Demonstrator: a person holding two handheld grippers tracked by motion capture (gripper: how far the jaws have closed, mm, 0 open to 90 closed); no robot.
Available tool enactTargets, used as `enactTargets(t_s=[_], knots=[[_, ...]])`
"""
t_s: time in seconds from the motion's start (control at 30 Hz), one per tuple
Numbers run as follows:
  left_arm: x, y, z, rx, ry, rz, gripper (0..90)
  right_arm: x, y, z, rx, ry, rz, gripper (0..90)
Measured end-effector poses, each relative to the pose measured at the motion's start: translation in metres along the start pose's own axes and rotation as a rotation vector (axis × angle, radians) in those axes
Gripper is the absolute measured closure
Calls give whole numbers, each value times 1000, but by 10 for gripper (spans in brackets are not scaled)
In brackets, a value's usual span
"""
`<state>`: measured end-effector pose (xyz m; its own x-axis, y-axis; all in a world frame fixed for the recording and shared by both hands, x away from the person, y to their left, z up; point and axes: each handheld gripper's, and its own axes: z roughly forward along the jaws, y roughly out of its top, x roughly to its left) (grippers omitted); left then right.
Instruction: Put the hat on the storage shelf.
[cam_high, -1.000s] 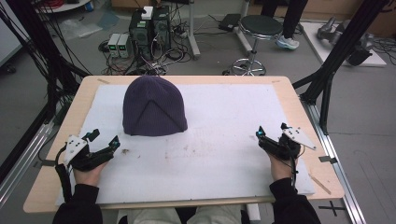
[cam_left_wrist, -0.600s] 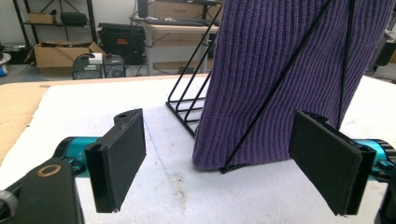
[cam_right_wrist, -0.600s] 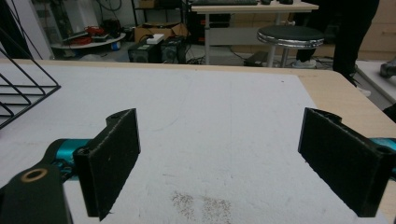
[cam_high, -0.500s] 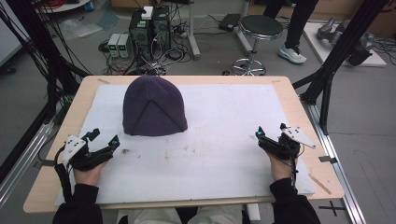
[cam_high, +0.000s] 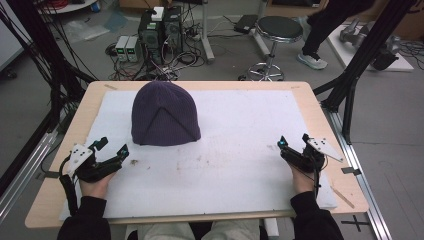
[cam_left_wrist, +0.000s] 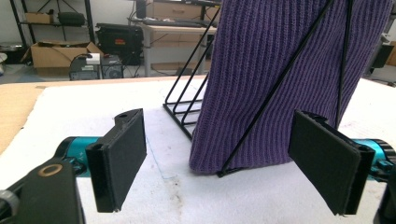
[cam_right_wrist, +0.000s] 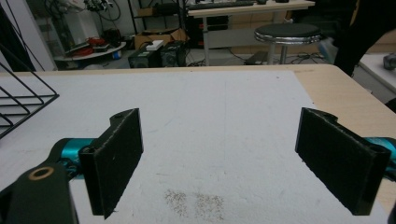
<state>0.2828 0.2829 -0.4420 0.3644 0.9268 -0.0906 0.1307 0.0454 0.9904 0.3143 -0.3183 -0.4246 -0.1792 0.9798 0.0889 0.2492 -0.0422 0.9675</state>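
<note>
A purple knitted beanie (cam_high: 165, 115) is pulled over a black wire stand (cam_left_wrist: 184, 105) on the white mat (cam_high: 240, 150), left of centre and toward the far side. My left gripper (cam_high: 111, 146) rests open on the mat just near-left of the beanie, jaws wide apart and empty. In the left gripper view the beanie (cam_left_wrist: 280, 74) rises close ahead between the jaws' line, with the stand's wires crossing its front. My right gripper (cam_high: 293, 140) lies open and empty near the mat's right edge, far from the beanie. The stand's edge (cam_right_wrist: 23, 107) shows at the left in the right gripper view.
The mat covers a wooden table (cam_high: 320, 115). Small brownish stains (cam_high: 200, 159) mark the mat's middle. Beyond the table stand computer boxes with cables (cam_high: 155, 35), a round stool (cam_high: 280, 30) and a person's legs (cam_high: 325, 30). Black frame posts (cam_high: 360, 65) flank the table.
</note>
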Motion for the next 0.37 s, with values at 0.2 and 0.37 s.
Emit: enactTargets(t_s=[0.2, 0.37], knots=[[0, 0, 0, 2, -4, -2, 195, 3, 0, 0, -1, 7, -31, 138], [0, 0, 1, 1, -12, -2, 196, 3, -1, 1, 6, 12, -26, 128]])
